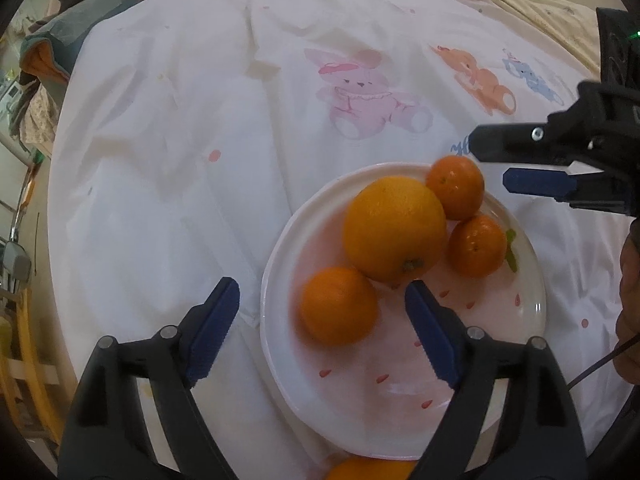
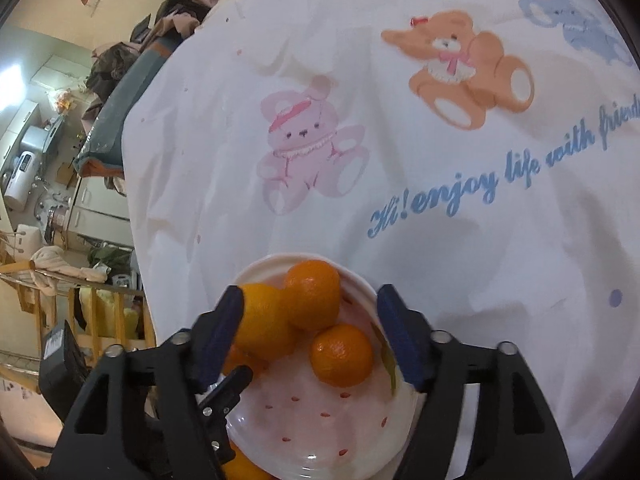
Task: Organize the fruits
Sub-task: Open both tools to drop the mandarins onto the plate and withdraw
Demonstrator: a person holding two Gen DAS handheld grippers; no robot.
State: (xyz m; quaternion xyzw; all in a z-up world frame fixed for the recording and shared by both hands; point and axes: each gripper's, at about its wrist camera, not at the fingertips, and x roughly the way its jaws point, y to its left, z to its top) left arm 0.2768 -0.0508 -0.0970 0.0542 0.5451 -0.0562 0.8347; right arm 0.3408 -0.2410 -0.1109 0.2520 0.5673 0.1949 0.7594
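Left wrist view: I am holding my left hand-held gripper [image 1: 322, 300] open around a small orange [image 1: 339, 306] near the plate [image 1: 400, 420] edge; right hand-held gripper [image 2: 310, 330] is open too, gripping nothing.

One plate [image 1: 532, 312] is present. It holds one large orange [image 1: 394, 228] and three small mandarins: one at the near left [image 1: 338, 306], one at the far rim [image 1: 456, 188] and one at the right [image 1: 476, 246]. One further orange fruit [image 1: 368, 470] shows partly at the lower edge, off the plate. The bed cover [image 1: 180, 140] carries three printed bears.
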